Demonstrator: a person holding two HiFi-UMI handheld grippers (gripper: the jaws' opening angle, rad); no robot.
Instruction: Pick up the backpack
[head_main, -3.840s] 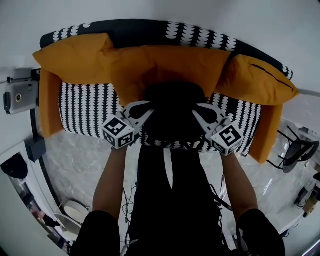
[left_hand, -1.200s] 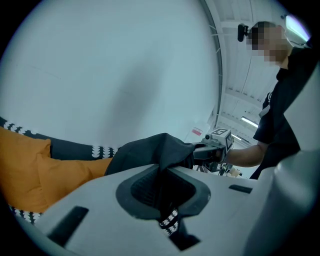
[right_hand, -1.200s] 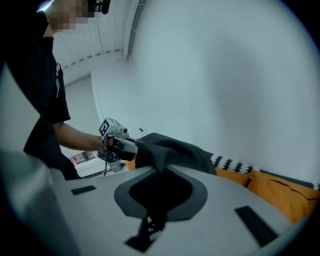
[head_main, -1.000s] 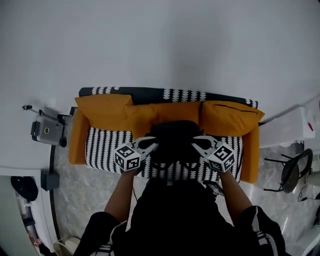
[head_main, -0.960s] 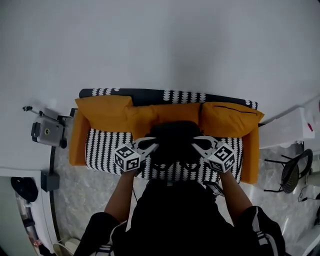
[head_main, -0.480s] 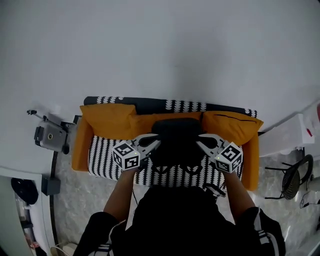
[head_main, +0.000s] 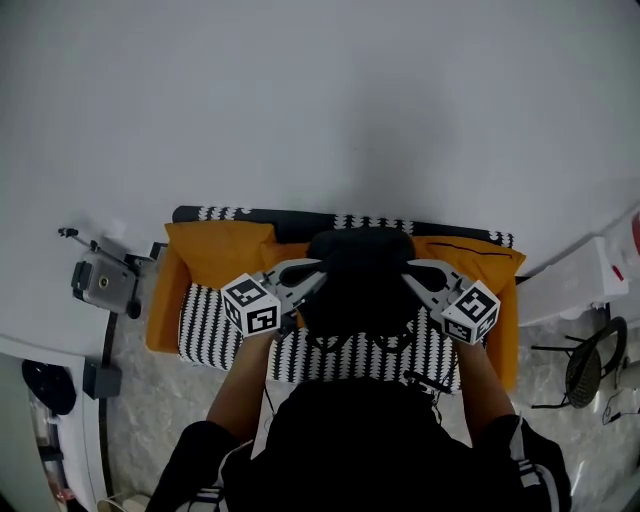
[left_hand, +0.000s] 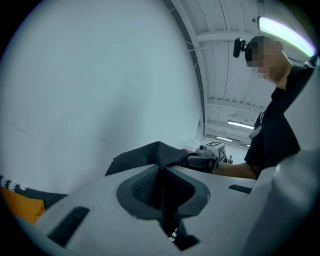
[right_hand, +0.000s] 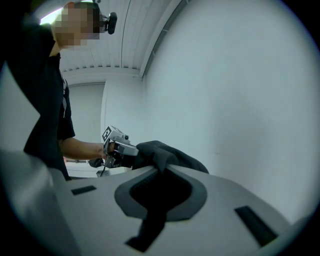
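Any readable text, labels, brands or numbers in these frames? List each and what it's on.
No readable text anywhere.
On the left gripper and right gripper, the cubes bear black-and-white square codes only, no letters or digits.
On the backpack: no label visible.
The red patch on the white unit at the right edge: too small to read.

Shows the backpack (head_main: 360, 280) mid-frame in the head view, up over the seat of the sofa (head_main: 215, 322) and in front of the back cushions (head_main: 215, 245), with the left gripper (head_main: 316, 272) at its left edge and the right gripper (head_main: 410, 270) at its right edge, each pair of fingers (left_hand: 100, 200) pinched onto its fabric. Sets the sofa on the floor (head_main: 160, 390), back against the wall (head_main: 320, 100). Places a boxy device (head_main: 100, 283) just left of the sofa and a chair (head_main: 585, 362) well off to its right.
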